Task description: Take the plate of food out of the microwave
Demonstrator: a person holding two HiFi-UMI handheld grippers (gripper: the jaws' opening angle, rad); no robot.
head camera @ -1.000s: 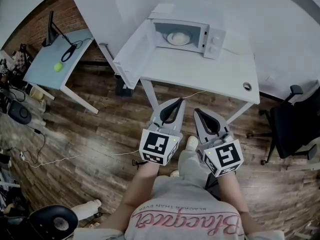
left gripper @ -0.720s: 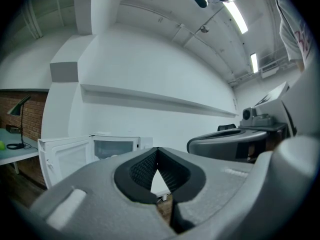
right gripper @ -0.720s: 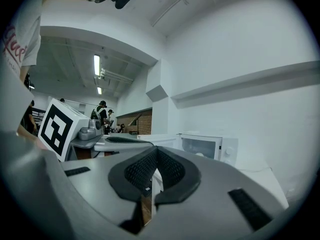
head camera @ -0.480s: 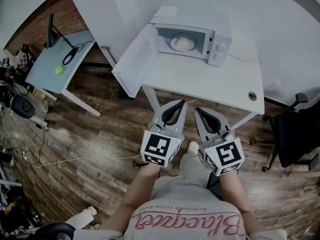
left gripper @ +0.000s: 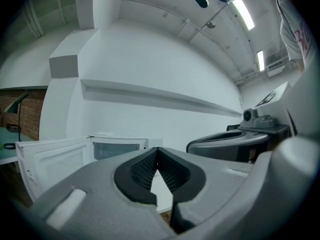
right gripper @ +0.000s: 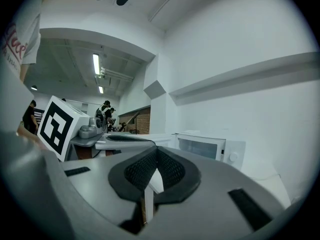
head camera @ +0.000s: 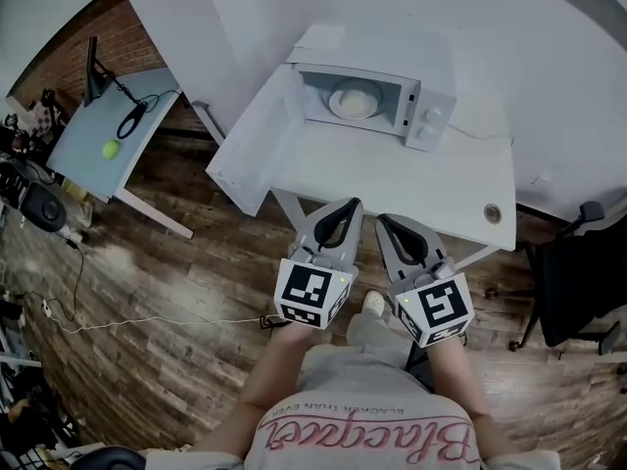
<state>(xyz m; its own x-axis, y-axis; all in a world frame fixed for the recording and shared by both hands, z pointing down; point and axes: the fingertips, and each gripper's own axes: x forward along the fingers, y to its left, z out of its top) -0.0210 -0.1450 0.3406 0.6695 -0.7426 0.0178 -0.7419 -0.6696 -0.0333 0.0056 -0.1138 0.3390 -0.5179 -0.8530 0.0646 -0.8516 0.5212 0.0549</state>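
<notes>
Head view: the plate of food [head camera: 354, 99] sits inside the white microwave [head camera: 432, 117] at upper centre, whose door [head camera: 257, 135] hangs open to the left, on a white table [head camera: 392, 176]. Lower centre, the left gripper [head camera: 348, 204] and right gripper [head camera: 382, 219] have their jaws pressed together, empty.

Microwave [head camera: 377, 101] mouth faces the near side, nothing across it. Its door [head camera: 253, 145] is swung wide to the microwave's left and stands like a wall along that side of the table [head camera: 392, 179]. The table top in front of the microwave is bare, giving a straight lane in. Inside, the plate [head camera: 355, 98] takes up most of the floor, with little room beside it. A chair [head camera: 578, 272] stands well right of the microwave and a desk [head camera: 108, 125] well left, both off the lane.
</notes>
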